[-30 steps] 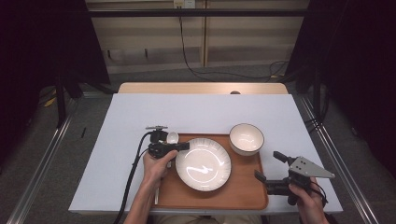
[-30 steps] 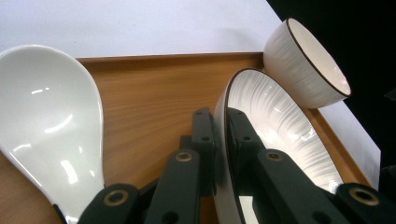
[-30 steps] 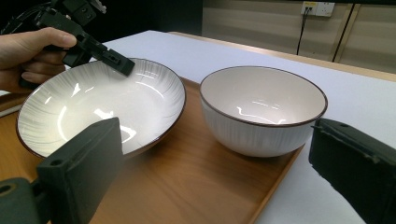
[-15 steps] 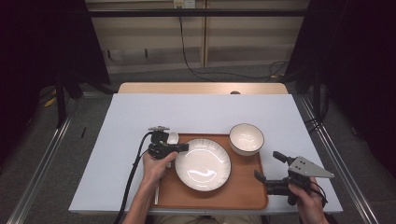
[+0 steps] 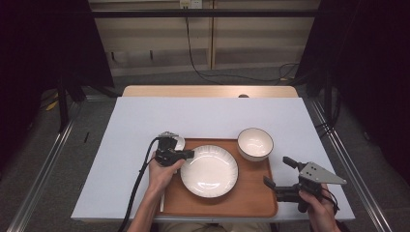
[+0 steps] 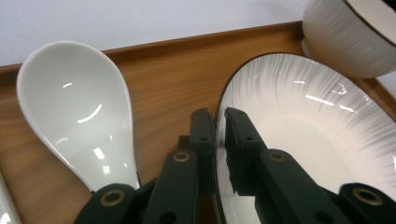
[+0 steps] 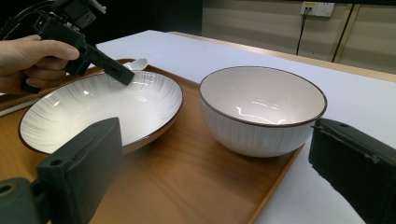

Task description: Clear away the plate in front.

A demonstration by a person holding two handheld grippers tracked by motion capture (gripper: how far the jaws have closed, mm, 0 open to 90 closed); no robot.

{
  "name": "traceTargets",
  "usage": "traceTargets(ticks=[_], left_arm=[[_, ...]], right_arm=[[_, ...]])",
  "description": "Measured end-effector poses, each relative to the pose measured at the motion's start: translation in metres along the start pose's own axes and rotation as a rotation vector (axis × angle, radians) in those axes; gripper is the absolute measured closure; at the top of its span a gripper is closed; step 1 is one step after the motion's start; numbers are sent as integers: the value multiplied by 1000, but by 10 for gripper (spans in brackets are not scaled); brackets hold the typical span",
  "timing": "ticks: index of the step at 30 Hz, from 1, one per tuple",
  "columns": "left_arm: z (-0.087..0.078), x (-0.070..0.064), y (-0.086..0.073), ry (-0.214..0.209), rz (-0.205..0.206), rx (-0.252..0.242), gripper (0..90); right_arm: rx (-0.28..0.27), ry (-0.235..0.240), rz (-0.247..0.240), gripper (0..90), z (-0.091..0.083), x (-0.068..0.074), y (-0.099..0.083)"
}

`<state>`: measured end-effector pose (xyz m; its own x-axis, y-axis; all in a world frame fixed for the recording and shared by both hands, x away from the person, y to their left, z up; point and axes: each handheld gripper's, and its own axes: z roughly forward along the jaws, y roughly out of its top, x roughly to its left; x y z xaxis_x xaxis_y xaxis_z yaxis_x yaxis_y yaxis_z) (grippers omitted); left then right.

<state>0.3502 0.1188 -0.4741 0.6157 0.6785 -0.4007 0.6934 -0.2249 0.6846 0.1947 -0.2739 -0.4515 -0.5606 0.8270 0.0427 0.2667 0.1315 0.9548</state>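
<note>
A white ribbed plate (image 5: 209, 170) with a dark rim lies on a wooden tray (image 5: 251, 198). My left gripper (image 5: 186, 154) is shut on the plate's left rim; in the left gripper view the two jaws (image 6: 217, 116) pinch the rim of the plate (image 6: 303, 130). A white spoon (image 6: 74, 107) lies on the tray just beside them. A white bowl (image 5: 255, 143) stands at the tray's far right corner. My right gripper (image 5: 276, 171) hovers open at the tray's right edge, nothing between its jaws. From there I see the plate (image 7: 98, 107), the bowl (image 7: 261, 107) and the left gripper (image 7: 112, 70).
The tray sits near the front edge of a white table (image 5: 208, 118). A thin white stick (image 5: 162, 200) lies along the tray's left side under the left forearm. A black cable (image 5: 138, 188) trails from the left gripper off the front. Metal rails run on the floor at both sides.
A bright glare streak on the plate one second ago is gone. Both grippers, the plate and the bowl stay in about the same places.
</note>
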Motion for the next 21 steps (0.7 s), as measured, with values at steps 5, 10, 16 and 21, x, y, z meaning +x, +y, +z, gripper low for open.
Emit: traceTargets(ticks=[5, 10, 16, 21], left_arm=[[-9, 0, 5, -1, -1, -67, 572], [-14, -6, 10, 82, 22, -88, 270], [-14, -17, 18, 82, 95, -150, 70], [-12, -23, 28, 131, 114, -177, 56]], right_arm=[[-2, 0, -1, 27, 0, 0, 0], [-4, -3, 0, 27, 0, 0, 0], [-5, 0, -3, 27, 0, 0, 0], [-8, 0, 0, 27, 0, 0, 0]])
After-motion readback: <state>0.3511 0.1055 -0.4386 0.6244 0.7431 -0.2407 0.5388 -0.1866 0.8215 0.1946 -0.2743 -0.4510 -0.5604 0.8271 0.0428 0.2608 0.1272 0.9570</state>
